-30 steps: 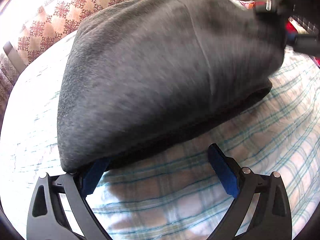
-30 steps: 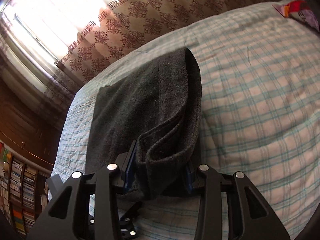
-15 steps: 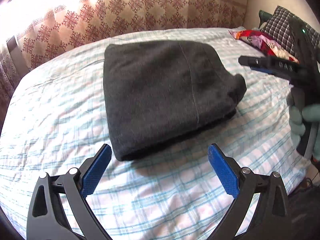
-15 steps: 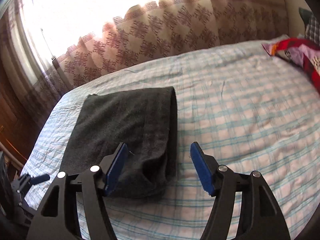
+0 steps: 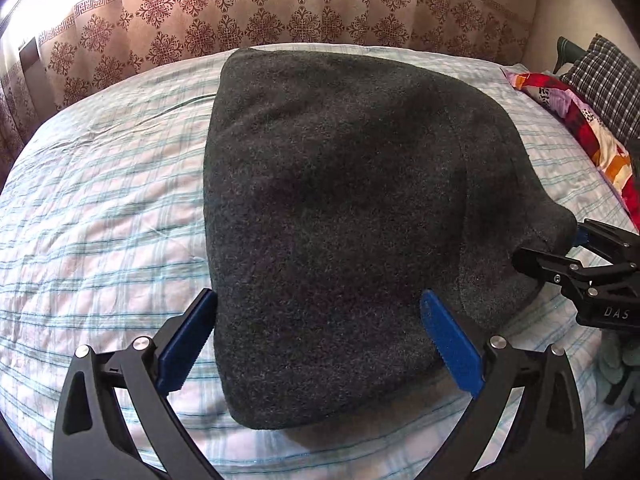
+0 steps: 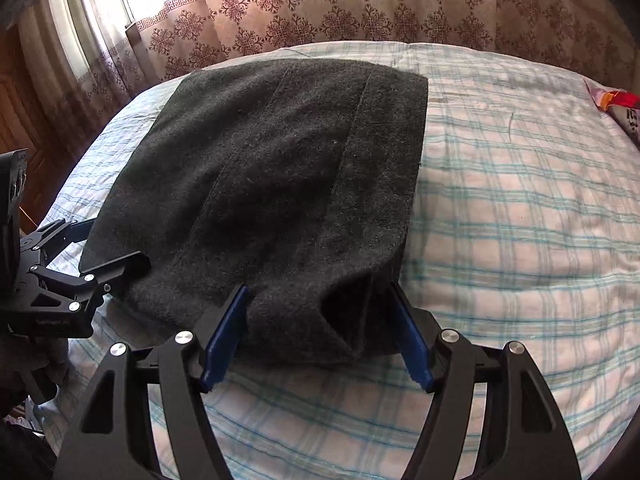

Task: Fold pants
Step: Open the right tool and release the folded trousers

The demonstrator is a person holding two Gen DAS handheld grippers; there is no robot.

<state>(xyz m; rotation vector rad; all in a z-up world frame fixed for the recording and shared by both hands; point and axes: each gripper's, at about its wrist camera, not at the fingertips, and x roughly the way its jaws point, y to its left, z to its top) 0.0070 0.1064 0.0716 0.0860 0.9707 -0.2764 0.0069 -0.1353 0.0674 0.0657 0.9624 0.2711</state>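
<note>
The dark grey pants lie folded into a thick rectangle on the checked bed sheet. My left gripper is open, its blue pads on either side of the near-left corner of the bundle. My right gripper is open around the near-right corner of the pants, where the folded layers bulge up between the jaws. The right gripper also shows at the right edge of the left wrist view. The left gripper shows at the left of the right wrist view.
A patterned curtain hangs behind the bed. A colourful cloth and a checked pillow lie at the right end. Wooden furniture stands to the left. Bare sheet spreads right of the pants.
Both grippers had pulled back, open, from the pants half a second ago. Now both have moved forward, and the near corners of the bundle sit between their open jaws.
</note>
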